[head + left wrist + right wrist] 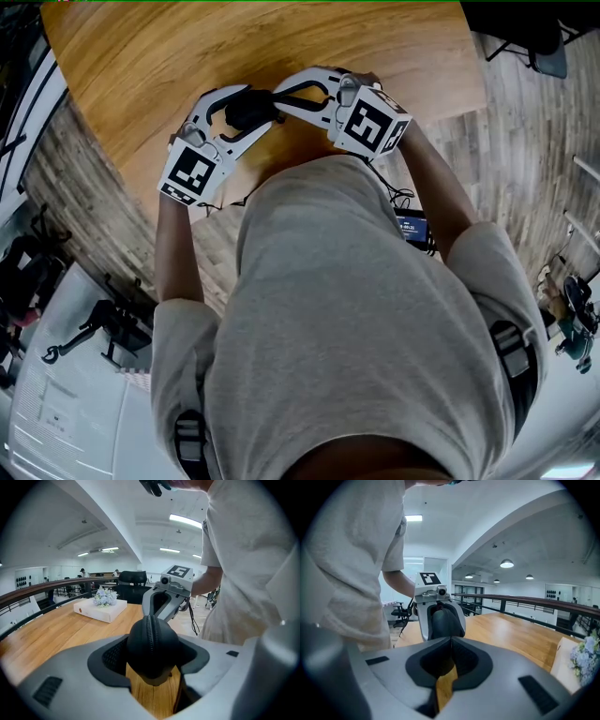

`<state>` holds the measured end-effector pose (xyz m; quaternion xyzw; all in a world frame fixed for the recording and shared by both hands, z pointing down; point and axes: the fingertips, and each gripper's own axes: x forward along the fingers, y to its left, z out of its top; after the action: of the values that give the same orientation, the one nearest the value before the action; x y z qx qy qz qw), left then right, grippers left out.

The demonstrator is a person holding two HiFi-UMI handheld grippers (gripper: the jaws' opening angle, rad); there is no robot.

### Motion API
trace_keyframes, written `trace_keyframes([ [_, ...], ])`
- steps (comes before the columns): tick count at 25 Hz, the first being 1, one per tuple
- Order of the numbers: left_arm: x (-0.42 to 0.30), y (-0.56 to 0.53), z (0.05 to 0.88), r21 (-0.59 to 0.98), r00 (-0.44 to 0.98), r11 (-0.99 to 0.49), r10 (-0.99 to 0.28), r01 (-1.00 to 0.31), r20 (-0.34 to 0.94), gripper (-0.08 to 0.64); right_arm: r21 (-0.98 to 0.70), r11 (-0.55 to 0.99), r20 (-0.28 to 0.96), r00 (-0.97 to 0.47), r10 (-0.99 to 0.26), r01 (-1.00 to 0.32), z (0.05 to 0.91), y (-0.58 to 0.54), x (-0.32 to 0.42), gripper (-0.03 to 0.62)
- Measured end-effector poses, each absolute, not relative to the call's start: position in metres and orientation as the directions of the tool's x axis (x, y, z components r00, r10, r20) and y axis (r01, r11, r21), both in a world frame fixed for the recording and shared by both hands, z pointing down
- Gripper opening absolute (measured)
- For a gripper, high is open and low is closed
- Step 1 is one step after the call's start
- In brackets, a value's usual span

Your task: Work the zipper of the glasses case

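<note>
Looking from the head view, the left tongs (246, 114) clasp the black case (255, 105) over the near edge of the bench (141, 56), and the right tongs (281, 96) meet it from the other side. In the left gripper view the jaws stand wide against both sides of the case, and the zipper (150, 637) runs up the middle, uncovered. In the right gripper view the jaws are clenched; whether the pull is between the tips I cannot tell. I judge the case to be light and half-stiff, with a matte skin that should not slip. The sides are the good place to hold, so that the seam is free; the small pull wants a pinch by the tips.
</note>
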<state>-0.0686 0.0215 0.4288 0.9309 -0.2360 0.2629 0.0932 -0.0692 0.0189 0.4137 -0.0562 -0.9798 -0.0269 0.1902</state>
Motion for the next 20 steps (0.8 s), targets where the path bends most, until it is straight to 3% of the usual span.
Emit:
trace_keyframes([
  [7,-0.070,0.031,0.443,0.144,0.778,-0.872,-0.329,-0.468,0.536,0.272,0.201,0.954,0.460,-0.881,0.110,0.224,0.424,0.032,-0.069,0.025],
  [13,-0.066,0.036,0.463,0.116,0.745,-0.892,-0.286,-0.437,0.603,0.272,0.230,0.954,0.386,-0.918,0.093,0.193,0.392,0.030,-0.079,0.024],
  [14,-0.065,0.031,0.457,0.104,0.751,-0.882,-0.324,-0.460,0.576,0.272,0.170,0.972,0.381,-0.920,0.089,0.164,0.394,0.025,-0.079,0.024],
  [16,-0.067,0.020,0.437,0.016,0.736,-0.858,-0.431,-0.514,0.523,0.272,-0.108,0.991,0.325,-0.939,0.114,0.083,0.400,0.015,-0.071,0.025],
  [18,-0.069,0.014,0.417,-0.143,0.699,-0.844,-0.513,-0.517,0.497,0.272,-0.415,0.908,0.212,-0.966,0.150,0.050,0.402,0.006,-0.059,0.026],
  [20,-0.072,0.013,0.402,-0.298,0.674,-0.829,-0.558,-0.473,0.484,0.272,-0.587,0.807,0.103,-0.981,0.162,0.071,0.401,0.002,-0.051,0.028],
])
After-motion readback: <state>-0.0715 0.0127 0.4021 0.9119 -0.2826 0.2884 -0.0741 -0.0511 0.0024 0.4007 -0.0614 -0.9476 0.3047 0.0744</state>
